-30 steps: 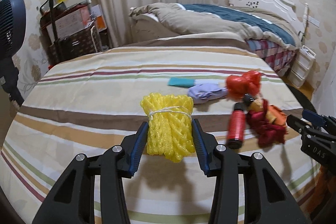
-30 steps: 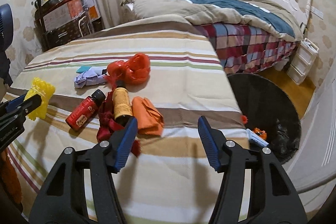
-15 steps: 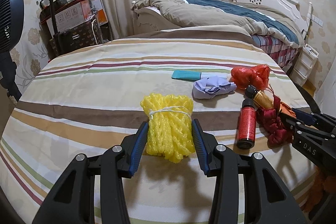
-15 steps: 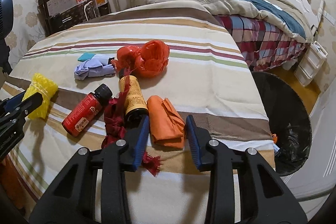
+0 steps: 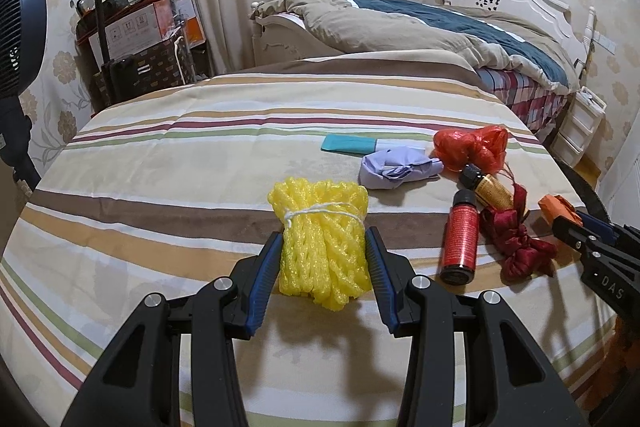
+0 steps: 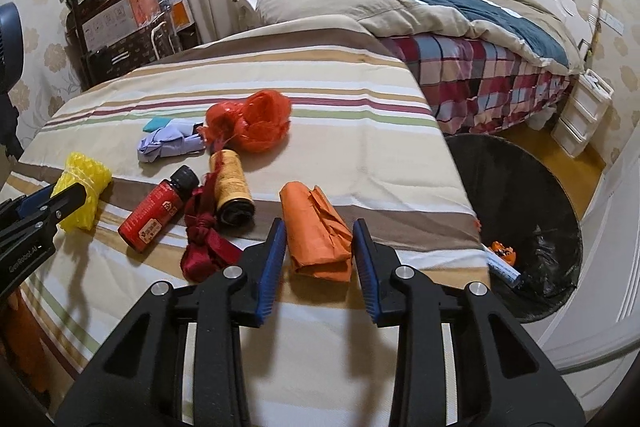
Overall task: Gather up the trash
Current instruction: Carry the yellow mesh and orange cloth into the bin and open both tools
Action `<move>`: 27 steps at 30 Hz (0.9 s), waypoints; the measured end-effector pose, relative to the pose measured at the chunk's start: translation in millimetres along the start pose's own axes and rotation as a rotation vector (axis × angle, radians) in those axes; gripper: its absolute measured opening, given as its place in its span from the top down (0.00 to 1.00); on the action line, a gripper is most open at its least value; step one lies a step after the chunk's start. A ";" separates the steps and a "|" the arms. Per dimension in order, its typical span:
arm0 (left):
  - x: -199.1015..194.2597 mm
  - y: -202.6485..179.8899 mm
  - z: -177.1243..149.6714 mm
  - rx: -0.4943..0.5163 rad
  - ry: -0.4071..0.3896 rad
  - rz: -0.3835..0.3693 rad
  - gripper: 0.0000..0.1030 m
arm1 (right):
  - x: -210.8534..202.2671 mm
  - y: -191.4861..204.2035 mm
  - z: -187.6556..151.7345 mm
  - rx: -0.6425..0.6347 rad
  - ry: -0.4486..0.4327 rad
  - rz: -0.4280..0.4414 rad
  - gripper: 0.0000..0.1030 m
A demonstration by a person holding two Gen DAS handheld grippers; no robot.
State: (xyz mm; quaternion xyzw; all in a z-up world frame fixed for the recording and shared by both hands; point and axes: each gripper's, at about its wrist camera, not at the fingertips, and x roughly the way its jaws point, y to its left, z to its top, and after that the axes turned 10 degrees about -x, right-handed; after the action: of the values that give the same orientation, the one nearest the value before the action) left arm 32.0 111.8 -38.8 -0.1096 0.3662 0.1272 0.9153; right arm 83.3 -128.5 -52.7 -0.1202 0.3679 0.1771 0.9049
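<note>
My left gripper (image 5: 323,247) is shut on a yellow foam net bundle (image 5: 322,235) tied with white string, held just above the striped bedspread (image 5: 160,163); it also shows in the right wrist view (image 6: 80,195). My right gripper (image 6: 319,239) is shut on a folded orange paper (image 6: 316,231) lying near the bedspread's right edge. Beside it lie a red bottle (image 6: 158,213), a yellow-labelled bottle (image 6: 232,187), a dark red ribbon (image 6: 204,239), a red plastic bag (image 6: 252,121) and a lilac wad (image 6: 168,145).
A black-lined trash bin (image 6: 524,227) with a few scraps inside stands on the floor right of the bedspread. A teal strip (image 5: 348,143) lies behind the lilac wad. A second bed (image 6: 460,27) is behind, a cart with boxes (image 5: 132,43) at the back left.
My right gripper moved in over the orange paper and its jaws closed onto it. My left gripper kept its hold on the yellow bundle and shifted only slightly.
</note>
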 end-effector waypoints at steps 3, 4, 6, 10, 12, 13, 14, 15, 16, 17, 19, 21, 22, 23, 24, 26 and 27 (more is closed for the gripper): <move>-3.3 -4.3 -1.8 0.003 -0.006 -0.010 0.57 | -7.0 -5.8 -2.1 0.011 -0.013 -0.009 0.68; -4.8 -5.4 -2.1 0.004 -0.008 -0.014 0.57 | -10.4 -8.3 -2.6 0.014 -0.018 -0.014 0.68; -8.9 -8.9 -3.1 0.003 -0.017 -0.028 0.57 | -15.2 -12.0 -3.0 0.016 -0.026 -0.021 0.68; -17.6 -20.7 -3.6 0.016 -0.035 -0.065 0.57 | -29.3 -22.3 -5.4 0.028 -0.050 -0.045 0.68; -23.2 -30.3 -3.0 0.029 -0.044 -0.087 0.57 | -35.9 -28.8 -6.2 0.038 -0.061 -0.054 0.68; -25.5 -35.1 -2.7 0.036 -0.051 -0.095 0.57 | -38.8 -31.4 -6.9 0.042 -0.066 -0.059 0.68; -29.1 -42.5 -2.2 0.050 -0.062 -0.109 0.57 | -42.7 -35.3 -7.5 0.048 -0.073 -0.068 0.68; -30.5 -47.1 -2.1 0.057 -0.067 -0.118 0.57 | -45.8 -38.9 -7.9 0.054 -0.079 -0.075 0.68; -32.2 -53.0 -2.0 0.065 -0.072 -0.131 0.57 | -49.2 -43.0 -7.9 0.061 -0.086 -0.083 0.68; -34.0 -60.1 -1.8 0.077 -0.076 -0.146 0.57 | -53.0 -47.9 -8.5 0.068 -0.093 -0.095 0.68; -36.4 -72.3 -1.9 0.093 -0.081 -0.170 0.57 | -59.2 -57.2 -9.2 0.078 -0.104 -0.125 0.68; -37.9 -87.0 -1.5 0.113 -0.081 -0.196 0.57 | -62.5 -65.6 -10.4 0.090 -0.109 -0.146 0.68; -38.2 -96.0 -1.3 0.126 -0.081 -0.211 0.57 | -64.7 -72.7 -11.3 0.103 -0.112 -0.157 0.68; -38.3 -101.6 -1.2 0.133 -0.081 -0.219 0.57 | -65.4 -77.6 -12.1 0.111 -0.113 -0.162 0.68; -38.5 -109.0 -1.2 0.146 -0.083 -0.228 0.57 | -66.7 -83.7 -12.8 0.121 -0.115 -0.172 0.68; -38.2 -125.7 -1.6 0.172 -0.090 -0.246 0.57 | -68.0 -94.6 -14.1 0.135 -0.118 -0.190 0.68; -37.7 -131.4 -1.5 0.180 -0.091 -0.253 0.57 | -68.0 -99.3 -14.4 0.141 -0.118 -0.197 0.68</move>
State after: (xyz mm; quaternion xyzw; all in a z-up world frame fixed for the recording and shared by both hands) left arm 45.9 -18.4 0.6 -0.0666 0.3176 -0.0177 0.9457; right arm 69.6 -239.5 -6.0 -0.0814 0.3121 0.0678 0.9441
